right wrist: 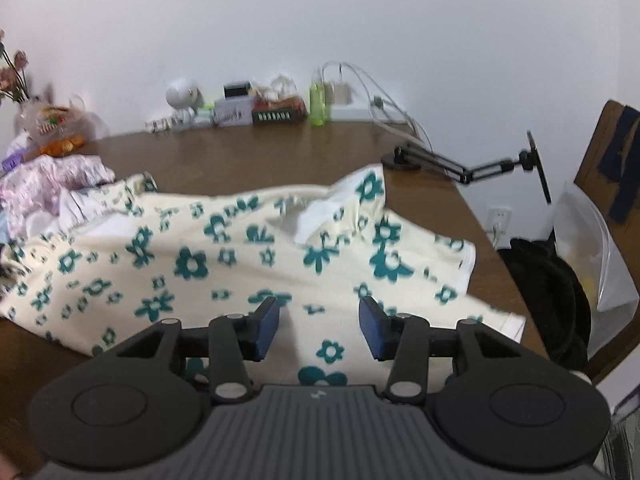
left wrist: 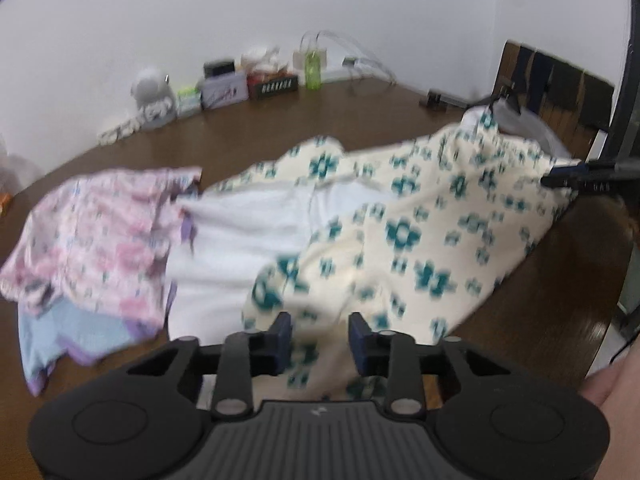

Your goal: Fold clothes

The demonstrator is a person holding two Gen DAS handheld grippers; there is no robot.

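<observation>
Looking along the left gripper (left wrist: 319,338), its jaws stand a little apart over the cream garment with teal flowers (left wrist: 400,236), pinching nothing; the cloth spreads ahead and to its right on the brown table (left wrist: 280,120), a pink garment (left wrist: 100,236) to its left. From the right wrist, the right gripper (right wrist: 319,326) is spread wide above the same flowered cloth, which stretches ahead and leftward.

A brown wooden table (right wrist: 280,160) carries everything. A cream garment with teal flowers (right wrist: 224,264) lies spread across its near part, rumpled, one edge at the table's right side. Beside it sits a pink patterned garment (left wrist: 100,236) over something pale blue (left wrist: 76,332) — blurred, perhaps more clothing. Along the far edge by the wall stand small boxes (right wrist: 276,114), a green bottle (right wrist: 319,106) and a black folding stand (right wrist: 460,168).
</observation>
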